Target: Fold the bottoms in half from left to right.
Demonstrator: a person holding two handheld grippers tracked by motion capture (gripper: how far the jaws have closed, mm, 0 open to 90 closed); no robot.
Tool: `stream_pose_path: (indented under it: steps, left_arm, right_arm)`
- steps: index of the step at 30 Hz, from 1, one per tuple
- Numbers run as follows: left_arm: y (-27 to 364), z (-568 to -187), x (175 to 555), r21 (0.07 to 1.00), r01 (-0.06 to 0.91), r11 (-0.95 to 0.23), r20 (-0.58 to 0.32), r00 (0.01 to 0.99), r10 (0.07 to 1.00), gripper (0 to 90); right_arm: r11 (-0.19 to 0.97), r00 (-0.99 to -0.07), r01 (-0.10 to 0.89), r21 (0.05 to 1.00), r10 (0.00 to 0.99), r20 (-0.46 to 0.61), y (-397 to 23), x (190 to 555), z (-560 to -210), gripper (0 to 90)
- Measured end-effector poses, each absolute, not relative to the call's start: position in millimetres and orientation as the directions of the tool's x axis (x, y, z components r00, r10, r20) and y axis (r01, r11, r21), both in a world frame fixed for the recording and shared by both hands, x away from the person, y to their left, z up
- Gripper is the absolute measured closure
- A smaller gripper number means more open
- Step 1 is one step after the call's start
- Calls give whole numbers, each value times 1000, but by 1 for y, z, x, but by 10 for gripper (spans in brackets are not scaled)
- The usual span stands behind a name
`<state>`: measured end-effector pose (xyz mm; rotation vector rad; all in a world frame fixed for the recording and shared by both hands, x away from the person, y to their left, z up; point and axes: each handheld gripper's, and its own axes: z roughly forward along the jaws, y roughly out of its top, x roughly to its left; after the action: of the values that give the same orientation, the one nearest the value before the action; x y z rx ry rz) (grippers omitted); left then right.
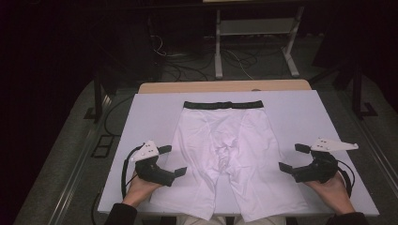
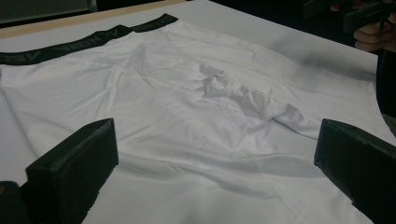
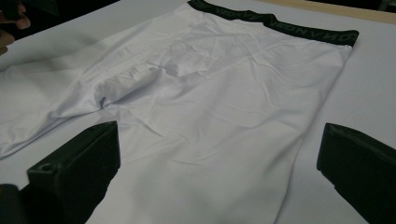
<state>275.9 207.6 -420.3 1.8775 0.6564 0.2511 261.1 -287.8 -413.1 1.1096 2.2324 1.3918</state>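
Note:
White shorts [image 1: 225, 154] with a black waistband [image 1: 223, 104] lie flat on the white board [image 1: 300, 117], waistband at the far side and both legs toward me. My left gripper [image 1: 172, 160] hovers open at the left leg's outer edge, jaws pointing right. My right gripper [image 1: 294, 157] stands open beside the right leg, jaws pointing left. In the left gripper view the shorts [image 2: 196, 107] spread between the wide-apart jaws of the left gripper [image 2: 215, 158], and the crotch is wrinkled. The right gripper view shows the shorts [image 3: 219, 102] ahead of the right gripper [image 3: 219, 158]. Nothing is held.
The board rests on a wooden table [image 1: 225, 86] whose far edge shows beyond it. Cables [image 1: 187, 65] and a white metal stand [image 1: 256, 37] occupy the dark floor behind. Bare board lies left and right of the shorts.

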Motion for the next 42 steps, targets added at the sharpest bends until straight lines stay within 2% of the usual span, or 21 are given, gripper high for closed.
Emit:
stream_pose_path:
  steps: [42]
  left_arm:
    - [198, -424, 277, 905, 317, -285, -131, 843, 522, 0]
  right_arm:
    - [297, -713, 447, 844, 688, 135, -250, 307, -384, 0]
